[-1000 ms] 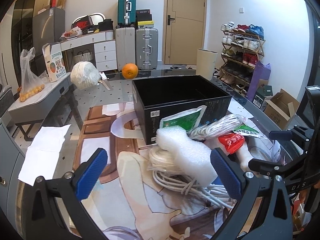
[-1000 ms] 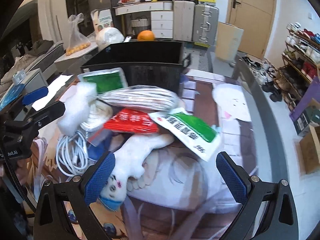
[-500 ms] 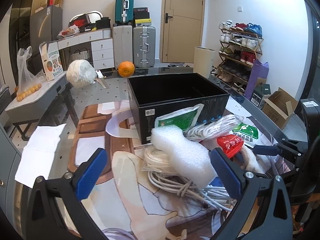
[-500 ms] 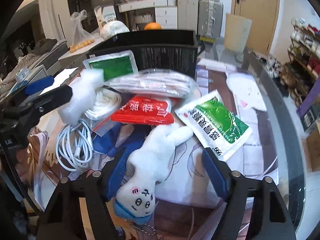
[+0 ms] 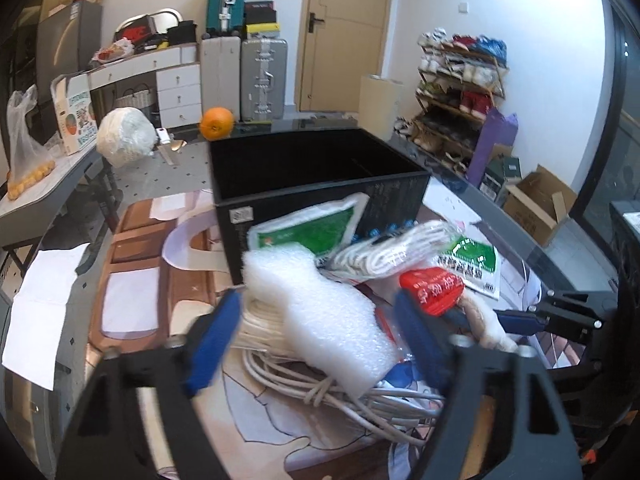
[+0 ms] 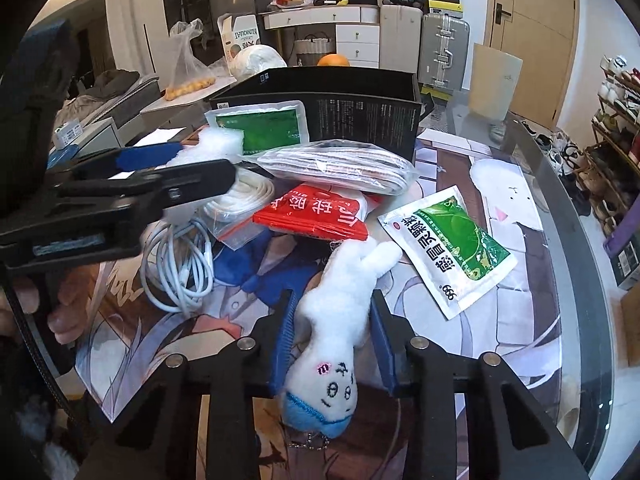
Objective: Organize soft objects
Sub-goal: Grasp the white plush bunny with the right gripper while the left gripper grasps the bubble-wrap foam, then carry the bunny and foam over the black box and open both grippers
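- My right gripper (image 6: 334,334) has just been closing, and its blue pads now press both flanks of the white plush toy (image 6: 340,320), so the toy is clenched between them.
- The plush toy lies on the printed mat (image 6: 508,208), its blue-capped face towards my camera and its white limbs pointing away at the red packet (image 6: 316,216).
- My left gripper (image 5: 320,332) has also just been closing, with the white foam piece (image 5: 320,304) between its blue pads.
- The view is motion-blurred; both pads look beside the foam, but I cannot tell whether they press it yet.
- The foam rests on a coil of white cable (image 5: 320,384), in front of the black box (image 5: 320,168).
- The black box stands open at the far side of the pile, and its inside looks dark.
- A green-and-white sachet (image 6: 260,126) leans against the box's near wall.
- A second green sachet (image 6: 452,248) lies flat on the mat, just right of the plush toy.
- A clear bag of striped cloth (image 6: 340,168) lies across the pile, over the red packet's far edge.
- An orange (image 5: 217,122) sits on the glass table (image 5: 560,264) behind the box.
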The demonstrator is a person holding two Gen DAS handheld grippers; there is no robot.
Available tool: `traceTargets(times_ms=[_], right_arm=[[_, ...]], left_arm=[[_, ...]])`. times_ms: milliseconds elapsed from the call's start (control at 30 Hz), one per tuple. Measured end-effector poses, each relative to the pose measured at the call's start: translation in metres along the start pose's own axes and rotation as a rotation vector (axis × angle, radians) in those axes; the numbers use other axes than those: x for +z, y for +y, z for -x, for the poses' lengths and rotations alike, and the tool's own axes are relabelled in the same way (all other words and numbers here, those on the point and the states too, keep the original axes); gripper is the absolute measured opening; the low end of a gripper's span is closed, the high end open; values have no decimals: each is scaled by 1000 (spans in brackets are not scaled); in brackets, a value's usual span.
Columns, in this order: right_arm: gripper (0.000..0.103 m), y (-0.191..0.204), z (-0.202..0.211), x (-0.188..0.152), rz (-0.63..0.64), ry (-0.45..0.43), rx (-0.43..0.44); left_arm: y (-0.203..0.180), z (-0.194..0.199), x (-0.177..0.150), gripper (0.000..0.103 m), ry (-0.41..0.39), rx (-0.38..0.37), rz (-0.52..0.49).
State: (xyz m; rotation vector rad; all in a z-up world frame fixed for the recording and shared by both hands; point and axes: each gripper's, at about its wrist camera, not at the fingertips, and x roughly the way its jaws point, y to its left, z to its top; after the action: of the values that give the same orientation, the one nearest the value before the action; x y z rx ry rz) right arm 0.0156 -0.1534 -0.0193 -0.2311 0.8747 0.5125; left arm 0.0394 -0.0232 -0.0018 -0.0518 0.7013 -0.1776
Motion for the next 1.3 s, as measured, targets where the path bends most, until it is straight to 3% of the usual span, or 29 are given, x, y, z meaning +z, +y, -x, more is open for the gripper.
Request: traceTargets(times_ms=[167,267,733,1300], right_arm=[[36,-1,1,-2,-2,-10,9],[36,-2,1,-3,1,-13,10],[33,8,23,-4,38,-70,24],[32,22,82,13,91,-226,57]], left_arm=[[-4,2,-1,45,3,-21,-18],[-4,4,-2,42,3,-24,-25],[0,32,-9,40,-54,-42,-12],[7,79,0,40,-164,-20,-6]])
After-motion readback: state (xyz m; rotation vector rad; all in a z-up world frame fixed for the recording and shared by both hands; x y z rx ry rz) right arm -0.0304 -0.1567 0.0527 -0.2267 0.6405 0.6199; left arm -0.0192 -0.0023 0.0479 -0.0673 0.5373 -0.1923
